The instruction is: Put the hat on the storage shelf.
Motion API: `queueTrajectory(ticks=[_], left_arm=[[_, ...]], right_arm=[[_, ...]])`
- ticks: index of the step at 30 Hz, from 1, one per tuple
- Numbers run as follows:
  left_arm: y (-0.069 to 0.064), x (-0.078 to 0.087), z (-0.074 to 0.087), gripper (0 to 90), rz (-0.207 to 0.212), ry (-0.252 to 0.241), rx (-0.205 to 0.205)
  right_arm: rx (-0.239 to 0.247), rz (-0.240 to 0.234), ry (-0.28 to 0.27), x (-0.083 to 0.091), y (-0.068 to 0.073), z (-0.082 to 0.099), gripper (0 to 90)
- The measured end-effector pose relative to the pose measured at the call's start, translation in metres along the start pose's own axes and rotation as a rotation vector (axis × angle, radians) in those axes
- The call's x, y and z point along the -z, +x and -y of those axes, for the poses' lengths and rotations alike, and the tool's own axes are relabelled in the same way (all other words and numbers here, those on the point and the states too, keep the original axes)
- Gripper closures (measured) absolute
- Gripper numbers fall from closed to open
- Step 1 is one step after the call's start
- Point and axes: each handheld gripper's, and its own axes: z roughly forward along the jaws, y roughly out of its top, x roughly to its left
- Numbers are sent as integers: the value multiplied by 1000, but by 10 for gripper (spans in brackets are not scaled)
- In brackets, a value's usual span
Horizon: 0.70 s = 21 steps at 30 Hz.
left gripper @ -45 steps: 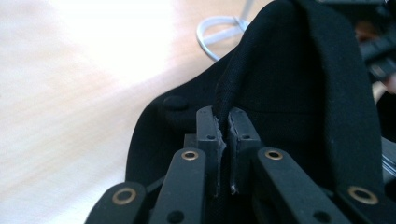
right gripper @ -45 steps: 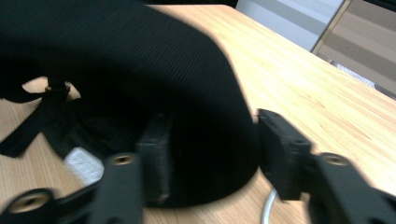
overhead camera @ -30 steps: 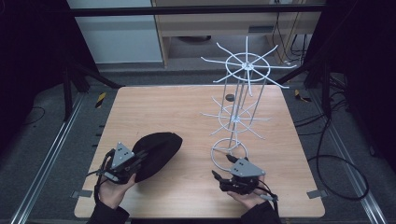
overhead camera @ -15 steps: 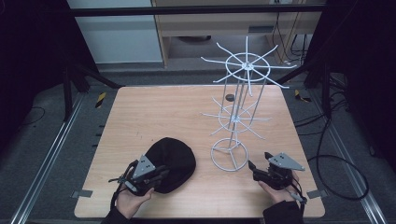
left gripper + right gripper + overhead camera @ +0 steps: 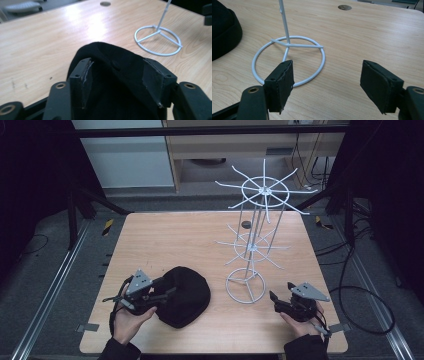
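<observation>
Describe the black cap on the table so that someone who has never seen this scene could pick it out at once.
Start at the light wooden table and find the tall white wire rack with radiating spokes. Left of its ring base, near the front edge, lies the soft black fabric cap, between the open jaws of the left claw. It is the table's one dark, rounded cloth thing.

Seen from above: my left gripper [image 5: 167, 293] rests at the near left of the wooden table [image 5: 165, 237], its jaws having just been opening, now spread over the near edge of the black cap [image 5: 186, 295], which lies flat on the tabletop. My right gripper [image 5: 274, 298] sits at the near right, jaws parted over bare wood, pointing toward the ring base of the white wire rack [image 5: 252, 247]. The rack stands upright between cap and right gripper. A small dark disc [image 5: 245, 224] lies beyond it.
</observation>
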Motion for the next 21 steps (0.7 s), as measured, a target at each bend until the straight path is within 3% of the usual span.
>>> queueTrajectory(ticks=[2, 8, 9, 10, 11, 12, 14, 17, 21], left_arm=[[-4, -11, 0, 386, -27, 35, -10], [-7, -38, 2, 432, -69, 105, 42], [-7, -41, 2, 458, -87, 111, 60], [-5, -44, 3, 556, -102, 115, 84], [-5, -44, 3, 602, -102, 115, 84], [-4, -45, 3, 602, -108, 116, 112], [-3, -45, 3, 709, -119, 124, 130], [-1, -43, 3, 780, -128, 113, 138], [-1, -29, 0, 791, -121, 45, 133]], right_arm=[[-4, -1, 5, 0, -1, 0, 266], [-12, -5, 10, 0, -3, 0, 261], [-10, -4, 11, 0, -3, 1, 261], [-12, -5, 15, 0, -4, 1, 261], [-12, -5, 15, 0, -4, 1, 261], [-12, -4, 15, -1, -4, 1, 261], [-15, -4, 19, -1, -5, 1, 261], [-20, -5, 20, 0, -5, 1, 261], [-25, -1, 20, 0, -7, 1, 262]])
